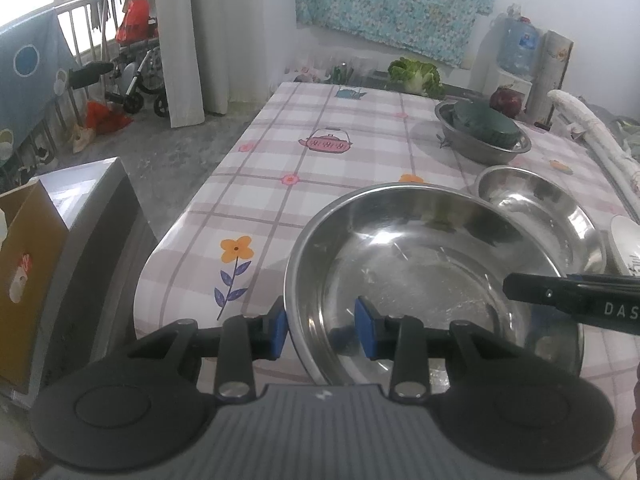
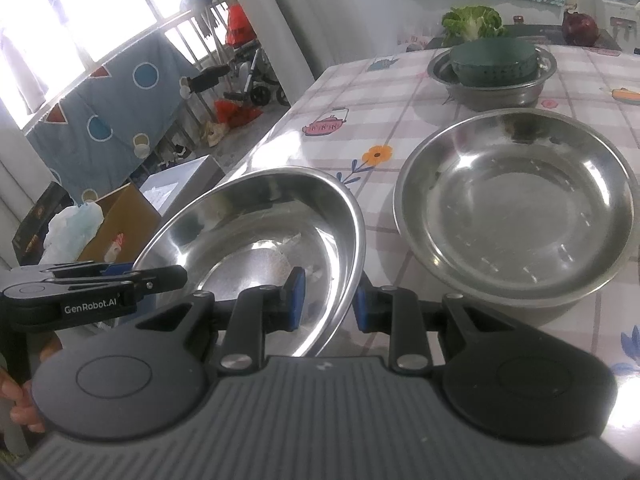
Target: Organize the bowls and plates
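Two claws on one steel bowl

Both claws clamp the rim of the near steel bowl (image 1: 432, 280): left claw (image 1: 322, 330) at its 7 o'clock edge, right claw (image 2: 328, 300) at the opposite rim. Bowl appears lifted and tilted off the surface (image 1: 280, 152). Step looks like carry-to-stack. Second steel bowl (image 2: 516, 208) sits just beside at 2 o'clock from the right claw; likely target. Next move needs level, synced travel, then nesting. Both claws angle downward.

Bright window glare (image 2: 60, 20) — fisheye-bent edges
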### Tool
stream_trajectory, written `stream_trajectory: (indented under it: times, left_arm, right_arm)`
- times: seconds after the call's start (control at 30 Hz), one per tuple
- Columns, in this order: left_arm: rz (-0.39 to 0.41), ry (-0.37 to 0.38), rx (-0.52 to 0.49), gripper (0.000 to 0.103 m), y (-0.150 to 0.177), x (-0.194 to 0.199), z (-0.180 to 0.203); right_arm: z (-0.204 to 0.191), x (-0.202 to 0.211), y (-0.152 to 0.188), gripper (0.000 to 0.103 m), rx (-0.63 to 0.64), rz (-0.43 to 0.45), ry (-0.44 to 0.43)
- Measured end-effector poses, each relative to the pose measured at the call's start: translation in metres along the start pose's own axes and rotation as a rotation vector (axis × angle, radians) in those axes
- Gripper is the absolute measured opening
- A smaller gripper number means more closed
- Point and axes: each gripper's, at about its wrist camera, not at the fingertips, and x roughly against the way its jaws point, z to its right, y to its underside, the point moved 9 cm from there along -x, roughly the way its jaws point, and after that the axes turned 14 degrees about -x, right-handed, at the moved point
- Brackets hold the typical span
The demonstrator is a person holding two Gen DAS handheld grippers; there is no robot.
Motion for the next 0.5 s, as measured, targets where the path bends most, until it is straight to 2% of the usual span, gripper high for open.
stream_trajectory:
  times: [0.5]
  left_arm:
    - [0.031,-0.006,-0.043,0.036,-0.022,0.012,0.032]
  right_arm:
    - [0.019,0.032,-0.013,0.025,-0.033,0.056,-0.017]
